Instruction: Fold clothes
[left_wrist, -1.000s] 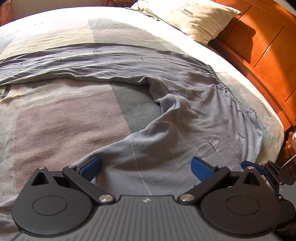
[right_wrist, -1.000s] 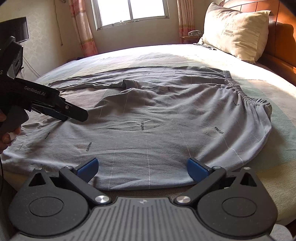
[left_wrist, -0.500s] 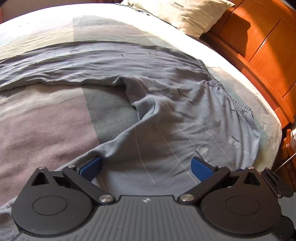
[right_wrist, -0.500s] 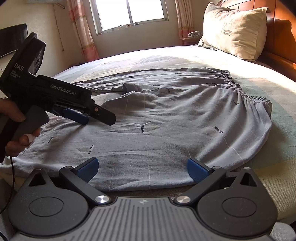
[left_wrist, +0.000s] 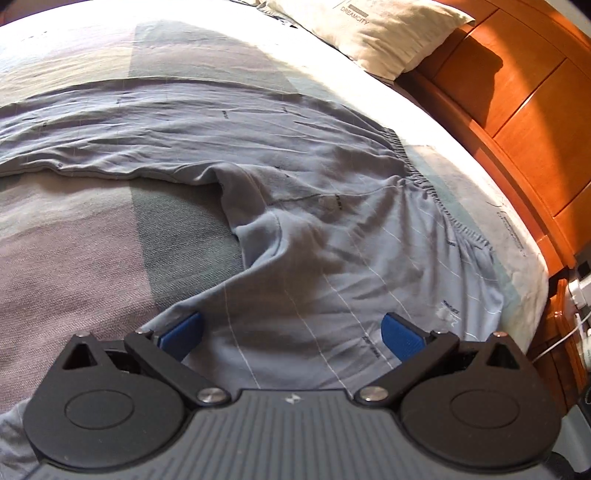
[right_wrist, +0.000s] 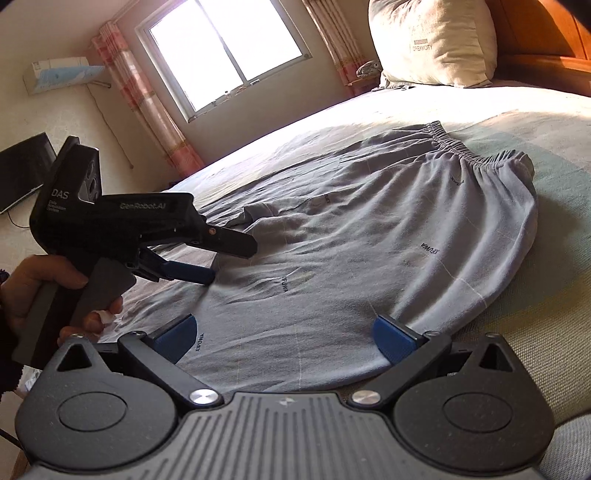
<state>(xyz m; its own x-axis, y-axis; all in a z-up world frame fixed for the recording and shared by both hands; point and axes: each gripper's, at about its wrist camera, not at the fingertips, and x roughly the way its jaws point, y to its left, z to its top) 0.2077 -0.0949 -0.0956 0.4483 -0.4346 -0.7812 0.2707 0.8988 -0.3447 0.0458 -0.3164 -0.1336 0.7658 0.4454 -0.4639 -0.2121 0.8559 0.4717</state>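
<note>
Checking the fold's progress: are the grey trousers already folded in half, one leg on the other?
No: the grey trousers lie spread on the bed, legs apart.

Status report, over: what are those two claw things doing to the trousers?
Left gripper open, low over grey trousers. Right gripper open at near edge. Trousers spread on bed, unfolded. Nothing in way.

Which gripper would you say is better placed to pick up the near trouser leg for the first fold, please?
Probably the left gripper: it is open and low over the near leg of the grey trousers, near the crotch. The right gripper, also open, sits back at the fabric's edge by the bed side.
</note>
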